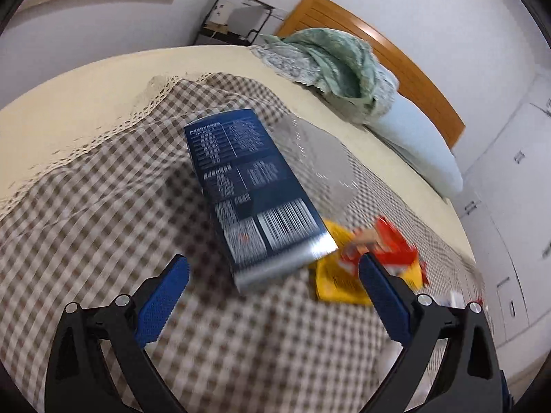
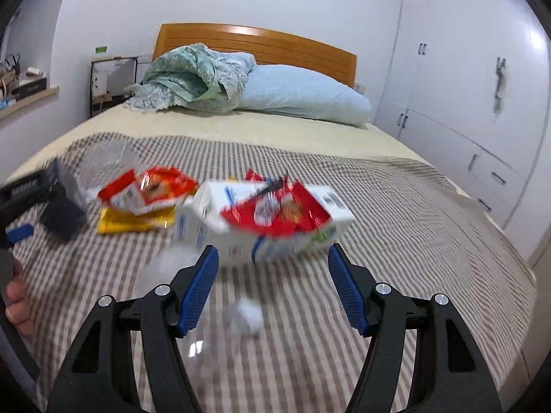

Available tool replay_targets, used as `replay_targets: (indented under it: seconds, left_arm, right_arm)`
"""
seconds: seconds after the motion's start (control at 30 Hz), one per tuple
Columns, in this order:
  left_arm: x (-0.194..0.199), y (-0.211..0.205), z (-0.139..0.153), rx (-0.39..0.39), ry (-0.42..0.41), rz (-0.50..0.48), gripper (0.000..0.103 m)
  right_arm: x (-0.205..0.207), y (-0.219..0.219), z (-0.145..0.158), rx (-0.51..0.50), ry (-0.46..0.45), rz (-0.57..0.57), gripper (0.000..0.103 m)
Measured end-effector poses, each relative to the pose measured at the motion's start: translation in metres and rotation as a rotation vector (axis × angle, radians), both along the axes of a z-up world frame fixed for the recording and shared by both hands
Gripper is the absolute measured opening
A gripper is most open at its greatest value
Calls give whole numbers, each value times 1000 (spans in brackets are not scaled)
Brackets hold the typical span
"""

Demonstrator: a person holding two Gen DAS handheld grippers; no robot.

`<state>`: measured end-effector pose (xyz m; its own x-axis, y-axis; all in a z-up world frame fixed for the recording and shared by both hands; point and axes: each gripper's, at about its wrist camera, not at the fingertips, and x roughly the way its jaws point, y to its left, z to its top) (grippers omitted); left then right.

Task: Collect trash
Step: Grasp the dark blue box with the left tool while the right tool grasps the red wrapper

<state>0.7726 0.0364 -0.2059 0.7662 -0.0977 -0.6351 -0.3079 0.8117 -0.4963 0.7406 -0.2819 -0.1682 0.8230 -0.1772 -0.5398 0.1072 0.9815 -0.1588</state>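
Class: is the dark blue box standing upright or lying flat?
Lying flat: the dark blue box rests barcode face up on the checked cloth.

left gripper (image 1: 273,275) | right gripper (image 2: 273,263) | black arms | blue ribbed fingers (image 2: 199,289) | silver screws

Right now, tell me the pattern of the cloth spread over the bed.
Brown-and-cream checks on the cloth, with a lace edge; clearest in the left wrist view.

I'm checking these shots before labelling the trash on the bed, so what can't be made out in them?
- Dark blue box, left wrist view: print smeared by motion blur, unreadable.
- Yellow packet, left wrist view: partly hidden behind the box and a left gripper finger.
- White carton, right wrist view: blurred; red wrappers cover it.
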Motion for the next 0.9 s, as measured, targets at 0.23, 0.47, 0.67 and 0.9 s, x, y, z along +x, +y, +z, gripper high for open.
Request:
replay_targets:
  seconds: [0.23, 0.47, 0.67, 0.9]
  left_arm:
    - [19, 21, -15, -72, -16, 9, 71]
    - [-12, 29, 9, 24, 66, -52, 68]
    - [-55, 8, 19, 254, 123, -157, 67]
    - [-64, 2, -13, 361, 260, -233, 76]
  right_arm:
    - [39, -7, -17, 33, 91, 111, 62]
    - [39, -18, -29, -60, 119, 88, 16]
    - [20, -50, -25, 61, 130, 49, 0]
    - [-6, -111, -5, 242, 76, -74, 80]
